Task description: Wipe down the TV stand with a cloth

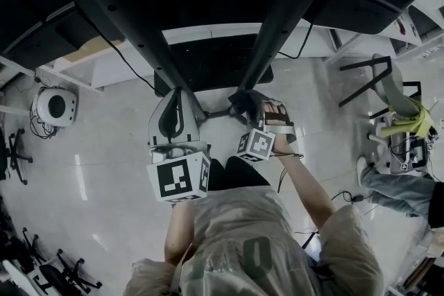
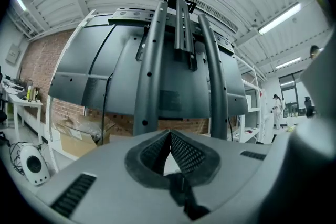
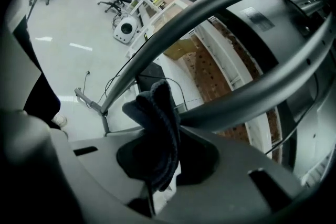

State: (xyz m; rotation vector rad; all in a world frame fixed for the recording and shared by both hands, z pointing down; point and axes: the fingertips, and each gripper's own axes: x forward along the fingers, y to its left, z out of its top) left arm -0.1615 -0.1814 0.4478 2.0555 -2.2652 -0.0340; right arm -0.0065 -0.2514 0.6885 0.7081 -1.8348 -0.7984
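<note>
The TV stand has two dark tubular posts rising from a dark base on the pale floor. In the left gripper view the posts run up the back of the TV. My right gripper is shut on a dark cloth. In the head view the cloth lies against the foot of the right post, and in the right gripper view it lies just under the curved post. My left gripper sits at the left post's foot. It is shut, holding nothing.
A white round device with cables sits on the floor at left. Office chair bases stand at lower left. A dark stool and another person are at right. A cardboard box lies behind the stand.
</note>
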